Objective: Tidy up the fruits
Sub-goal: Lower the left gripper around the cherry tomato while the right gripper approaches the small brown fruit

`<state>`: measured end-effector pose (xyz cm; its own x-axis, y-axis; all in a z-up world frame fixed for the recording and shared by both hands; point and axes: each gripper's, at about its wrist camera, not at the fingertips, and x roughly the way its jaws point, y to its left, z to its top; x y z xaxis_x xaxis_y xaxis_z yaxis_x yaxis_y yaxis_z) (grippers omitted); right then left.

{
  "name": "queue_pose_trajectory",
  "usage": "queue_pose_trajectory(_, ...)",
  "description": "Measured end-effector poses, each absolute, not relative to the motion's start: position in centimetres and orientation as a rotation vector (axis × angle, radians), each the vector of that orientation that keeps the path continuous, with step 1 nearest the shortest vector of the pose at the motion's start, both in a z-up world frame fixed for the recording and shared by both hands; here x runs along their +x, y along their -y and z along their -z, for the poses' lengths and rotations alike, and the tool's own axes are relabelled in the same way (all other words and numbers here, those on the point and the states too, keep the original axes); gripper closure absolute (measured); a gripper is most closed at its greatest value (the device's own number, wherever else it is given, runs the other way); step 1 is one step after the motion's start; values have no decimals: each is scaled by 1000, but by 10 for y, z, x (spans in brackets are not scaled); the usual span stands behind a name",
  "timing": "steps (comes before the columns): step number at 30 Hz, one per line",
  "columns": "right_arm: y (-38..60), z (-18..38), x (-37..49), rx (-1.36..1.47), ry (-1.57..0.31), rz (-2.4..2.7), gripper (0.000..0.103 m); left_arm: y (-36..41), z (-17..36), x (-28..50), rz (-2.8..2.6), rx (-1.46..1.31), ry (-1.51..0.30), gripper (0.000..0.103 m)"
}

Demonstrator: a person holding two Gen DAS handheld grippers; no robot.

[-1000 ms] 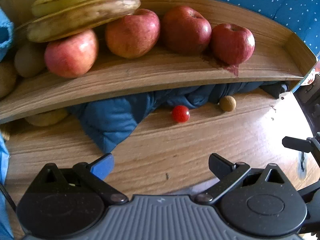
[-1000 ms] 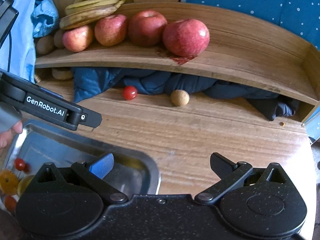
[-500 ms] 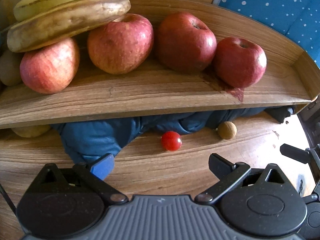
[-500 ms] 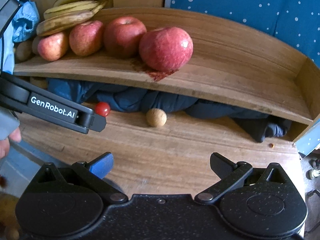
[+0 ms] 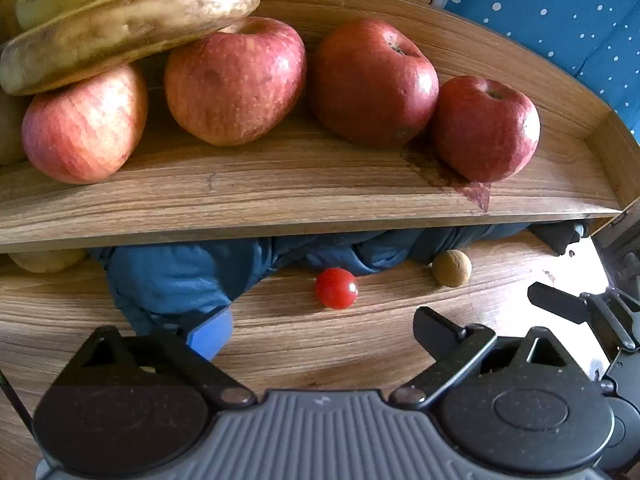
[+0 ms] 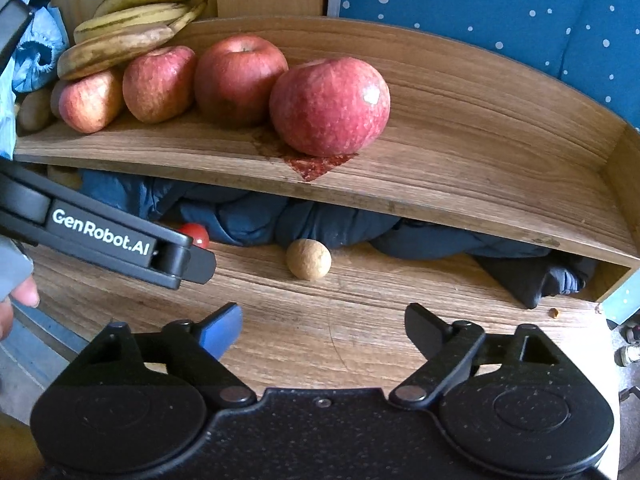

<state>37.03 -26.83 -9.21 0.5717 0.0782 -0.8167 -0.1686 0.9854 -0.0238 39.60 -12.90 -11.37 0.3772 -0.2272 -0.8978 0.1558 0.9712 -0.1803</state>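
1. Nearest: left gripper (image 5: 322,326) w/ fingers wide apart, nothing betw. them. Jaws have just been closing a little; no pad touches anything yet. It points steeply down at the bare wooden tabletop (image 5: 280,344), prob. to line up on the small fruit just ahead.
2. Right gripper (image 6: 322,326) likewise apart, somewhat narrower, empty; its jaws have just been closing too. Judged: pre-shaping for a small round target, not a grip.
3. In the right wrist view the left tool's arm crosses at left and half hides the tomato; a fingertip of the person's hand (image 6: 22,294) shows at the edge, holding that tool.
4. Next out: cherry tomato (image 5: 336,288) on the tabletop, straight ahead of the left gripper, near but apart. Walnut-like brown nut (image 6: 309,259) sits ahead of the right gripper, a bit left of centre. Both loose, so likely the next picks; both could roll if nudged.
5. Behind them: dark blue cloth (image 5: 176,280) stuffed under the shelf, touching or nearly touching both; acts as a backstop.
6. Farthest: curved wooden shelf (image 5: 280,188) w/ four apples (image 5: 236,80) in a row, bananas (image 5: 128,24) resting on the left ones. Already sorted, it seems. Reddish stain under the rightmost apple.
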Motion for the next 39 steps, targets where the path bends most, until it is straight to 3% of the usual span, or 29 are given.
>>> queue_pose_trajectory(12,271,97,376,-95,-939,-144,29,130,117,404,254,-78,-1161,18)
queue_pose_trajectory(21,269,97,383,-92,-928,-164,51,135,120,412,267,-88,-1151,33)
queue_pose_trajectory(26,267,98,386,-91,-929,-170,55,139,121,416,272,-90,-1150,42)
queue_pose_trajectory(39,269,93,382,-80,-933,-174,61,151,125,423,293,-84,-1151,54)
